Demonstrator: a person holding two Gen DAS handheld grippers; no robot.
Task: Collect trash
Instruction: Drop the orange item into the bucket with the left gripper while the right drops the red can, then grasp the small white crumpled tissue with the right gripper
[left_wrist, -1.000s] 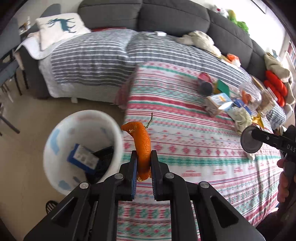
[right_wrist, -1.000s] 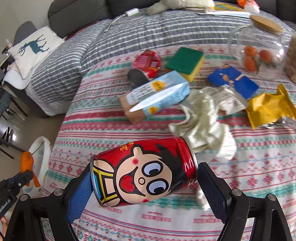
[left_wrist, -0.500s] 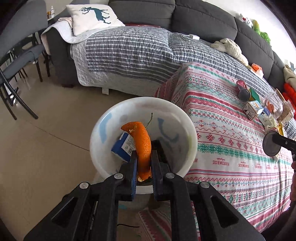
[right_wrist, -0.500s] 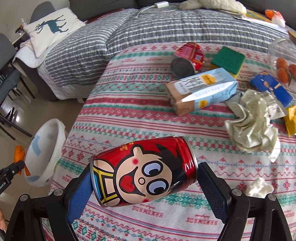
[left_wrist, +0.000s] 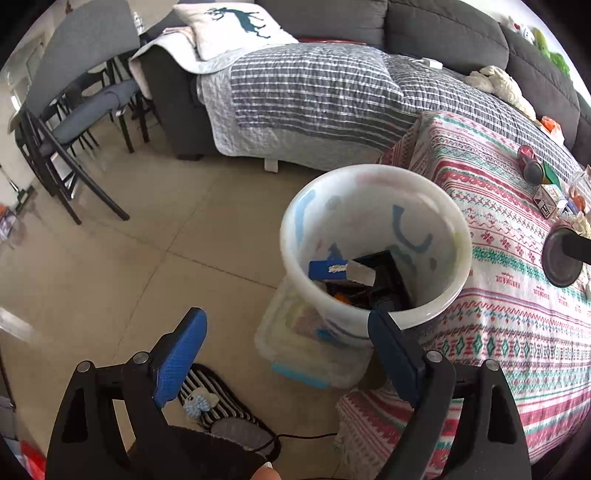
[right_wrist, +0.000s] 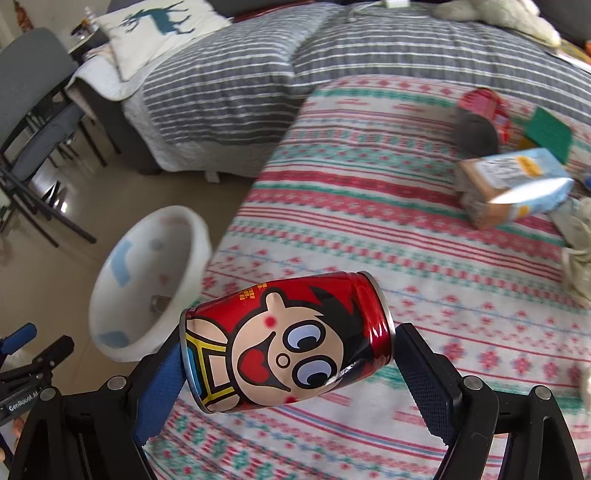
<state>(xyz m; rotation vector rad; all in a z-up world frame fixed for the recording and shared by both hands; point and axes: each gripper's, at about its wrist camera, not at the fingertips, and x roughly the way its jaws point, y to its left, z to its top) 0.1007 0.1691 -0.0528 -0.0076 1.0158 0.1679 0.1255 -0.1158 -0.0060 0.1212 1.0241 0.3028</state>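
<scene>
My left gripper (left_wrist: 286, 319) hangs just in front of the white bin (left_wrist: 373, 173), its jaws opening with nothing between them. An orange peel (left_wrist: 341, 297) lies inside the bin among a blue box (left_wrist: 325, 269) and dark packaging. My right gripper (right_wrist: 286, 347) is shut on a red drink can (right_wrist: 288, 343) with a cartoon face, held sideways above the patterned tablecloth (right_wrist: 369, 206). In the right wrist view the bin (right_wrist: 147, 280) stands on the floor to the can's left. The can's dark end (left_wrist: 561, 256) shows at the right edge of the left wrist view.
On the table lie another red can (right_wrist: 480, 118), a carton (right_wrist: 513, 188), a green sponge (right_wrist: 548, 133) and crumpled paper (right_wrist: 580, 258). The bin stands on a clear storage box (left_wrist: 306, 354). A sofa with a striped blanket (left_wrist: 314, 88) is behind; chairs (left_wrist: 74, 122) stand left.
The left jaws went from shut on the orange peel to wide apart, and the peel now lies in the bin. The right gripper carried the can leftward toward the bin.
</scene>
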